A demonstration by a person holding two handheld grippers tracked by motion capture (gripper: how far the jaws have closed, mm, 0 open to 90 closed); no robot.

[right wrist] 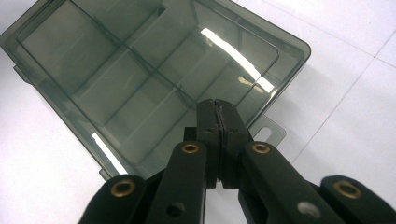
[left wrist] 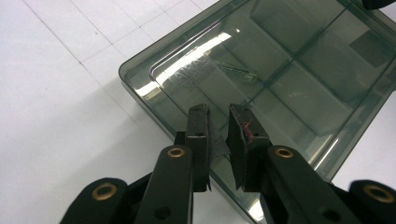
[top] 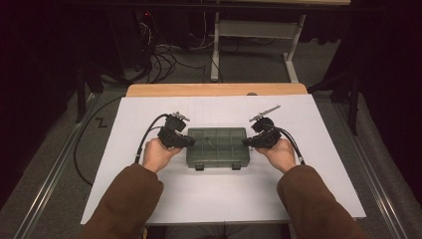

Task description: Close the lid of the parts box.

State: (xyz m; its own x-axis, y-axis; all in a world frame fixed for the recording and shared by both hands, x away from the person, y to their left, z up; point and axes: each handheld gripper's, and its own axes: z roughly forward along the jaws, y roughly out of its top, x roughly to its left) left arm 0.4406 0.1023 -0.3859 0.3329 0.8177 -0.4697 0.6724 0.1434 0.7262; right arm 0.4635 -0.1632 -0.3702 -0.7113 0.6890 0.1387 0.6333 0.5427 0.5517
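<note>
A white sheet ruled in a faint grid [top: 219, 194] covers the table, with a strip of bare wood [top: 216, 89] showing along the far edge. Beyond it the room is dim: grey carpet, a tangle of dark cables [top: 159, 57] on the floor, and the white legs of another bench [top: 215, 50]. In the middle of the sheet lies a smoky, see-through compartment box [top: 217, 147], lid down, its two latches facing the person. The left gripper [top: 185, 142] rests at the box's left end; in the left gripper view its jaws stand a little apart over the lid's edge [left wrist: 219, 140], with nothing clamped between them as far as I can make out. The right gripper [top: 247, 142] sits at the box's right end, and in the right gripper view its jaws are pressed flat together above the lid [right wrist: 219, 114], holding nothing. A small pale piece [left wrist: 238, 71] lies inside one compartment, too blurred to identify. Brown sleeves [top: 124, 199] come in from below.
</note>
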